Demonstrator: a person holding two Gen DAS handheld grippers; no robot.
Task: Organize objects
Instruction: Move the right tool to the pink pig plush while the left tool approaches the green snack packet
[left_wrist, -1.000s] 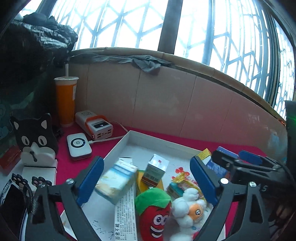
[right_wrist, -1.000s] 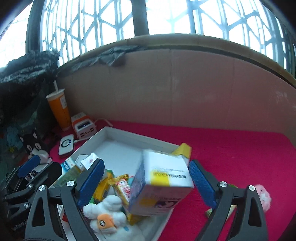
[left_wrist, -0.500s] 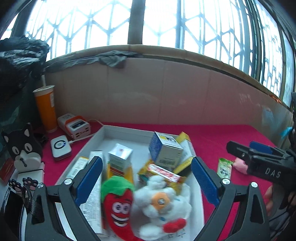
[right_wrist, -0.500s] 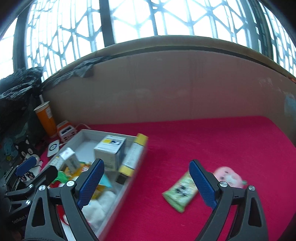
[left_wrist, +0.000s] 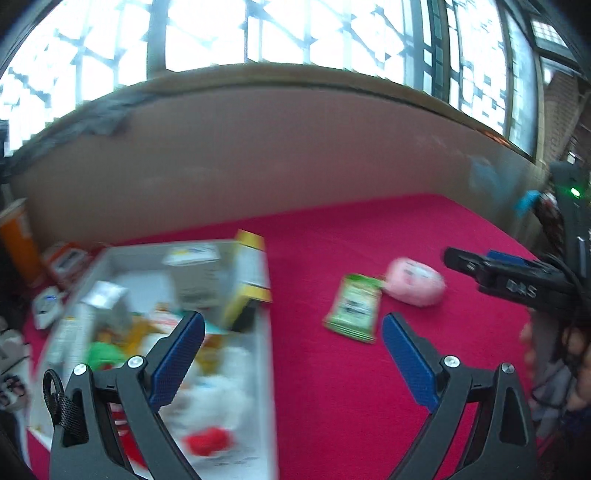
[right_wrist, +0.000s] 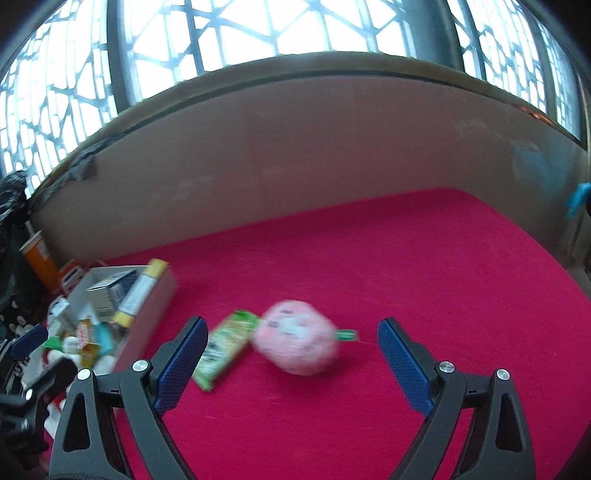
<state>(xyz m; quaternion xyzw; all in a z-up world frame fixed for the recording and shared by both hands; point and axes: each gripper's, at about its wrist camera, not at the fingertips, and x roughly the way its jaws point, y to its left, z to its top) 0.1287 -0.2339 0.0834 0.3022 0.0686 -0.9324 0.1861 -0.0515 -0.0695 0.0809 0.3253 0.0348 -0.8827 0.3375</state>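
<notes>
Both grippers are spread wide and holding nothing right now. The left gripper (left_wrist: 293, 325) hangs over the red tablecloth (left_wrist: 369, 236) just right of the white tray (left_wrist: 269, 369), which is packed with small boxes and plush toys, though that side is too blurry to name most of them. A yellow-and-white box (right_wrist: 142, 293) leans on the tray's right wall. The right gripper (right_wrist: 291, 332) is lined up on the pink plush toy (right_wrist: 297, 341) lying on the cloth, with the green snack packet (right_wrist: 225, 347) touching its left side. Both of these sit outside the tray, off to its right. An orange cup (right_wrist: 37, 258) stands at the far left by the cardboard backing.
</notes>
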